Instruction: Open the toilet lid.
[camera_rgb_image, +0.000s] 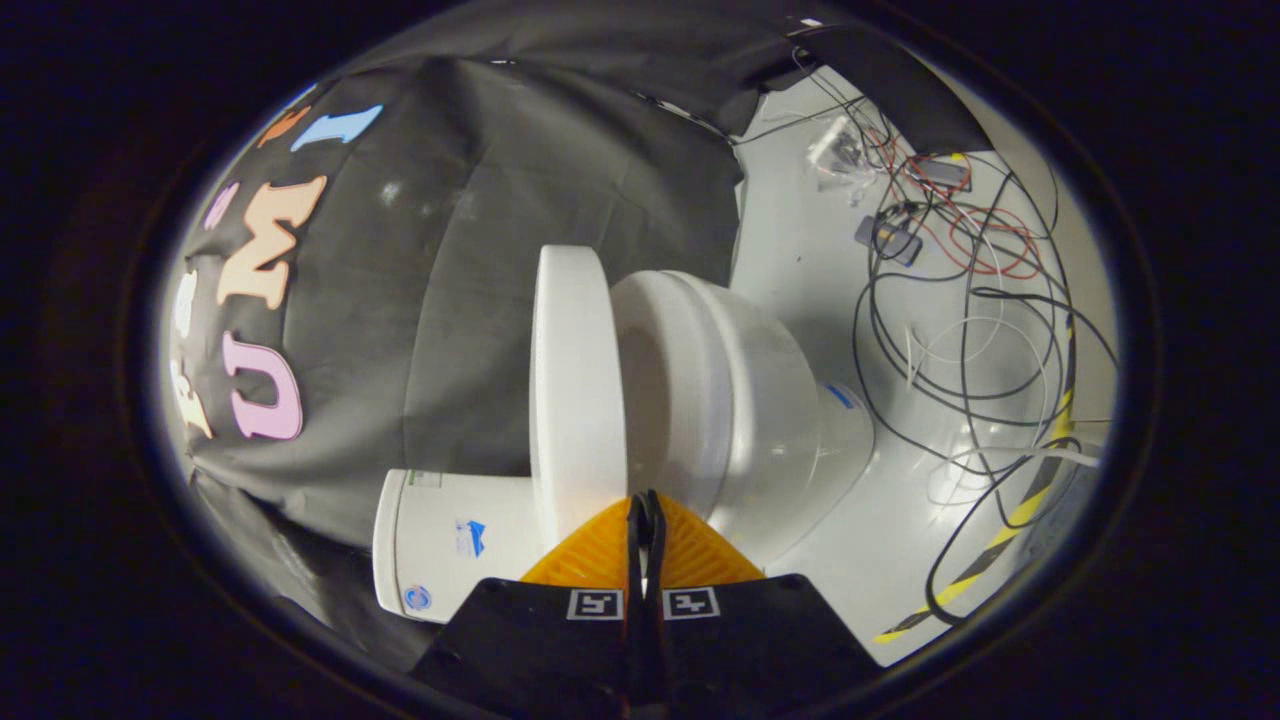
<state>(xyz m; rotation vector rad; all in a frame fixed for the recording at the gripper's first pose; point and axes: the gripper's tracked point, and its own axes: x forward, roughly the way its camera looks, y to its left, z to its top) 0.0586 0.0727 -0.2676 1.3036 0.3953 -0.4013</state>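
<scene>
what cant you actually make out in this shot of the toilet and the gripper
- Gripper view: whether the gripper touches the toilet lid; its closed fingers cover the spot.
- Lid hinge: hidden behind the lid and seat.
- Labels on the tank: too small.
- Where the cables end: cut off at the edge.

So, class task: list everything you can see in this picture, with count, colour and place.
Toilet lid: one, white, raised off the seat, just ahead of the tool.
Toilet bowl and seat: one, white, beside the lid.
Cistern: one, white, next to the lid's hinge end.
Floor: white, beyond the bowl.
Cables: many, black, red and white, loose on the floor.
Striped tape: yellow and black, on the floor.
Tool: one, fingers closed together, tips at the lid's edge.
</scene>
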